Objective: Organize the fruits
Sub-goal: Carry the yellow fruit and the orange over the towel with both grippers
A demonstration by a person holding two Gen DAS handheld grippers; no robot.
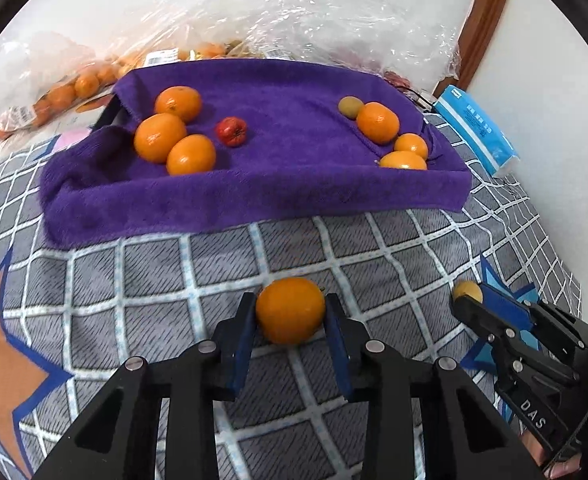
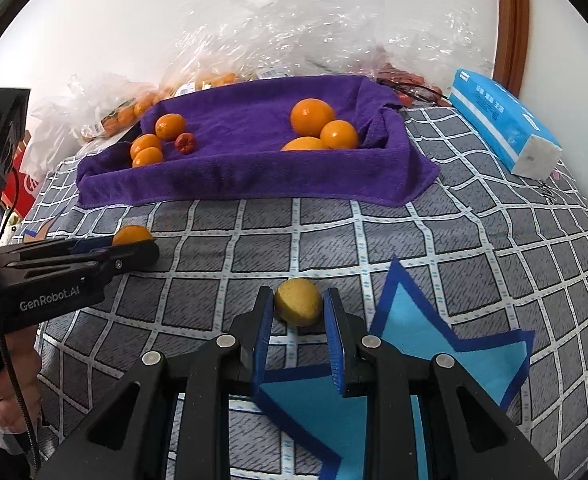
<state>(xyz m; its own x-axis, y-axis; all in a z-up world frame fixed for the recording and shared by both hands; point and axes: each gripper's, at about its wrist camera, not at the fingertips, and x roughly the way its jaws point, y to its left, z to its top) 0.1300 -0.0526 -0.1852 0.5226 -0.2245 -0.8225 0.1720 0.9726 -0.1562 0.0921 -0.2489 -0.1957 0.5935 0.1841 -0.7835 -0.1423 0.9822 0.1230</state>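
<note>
**Both fruits are held, and the purple tray is straight ahead**

The orange (image 1: 290, 310) sits on the checked bed cover (image 1: 174, 264), squeezed between the pads of your left gripper (image 1: 290, 320). The small yellow fruit (image 2: 297, 302) is pinched in your right gripper (image 2: 297, 320), just beside it. Both are round, so no side matters. The purple tray (image 1: 254, 196) lies in front of both hands, which tilt down
</note>
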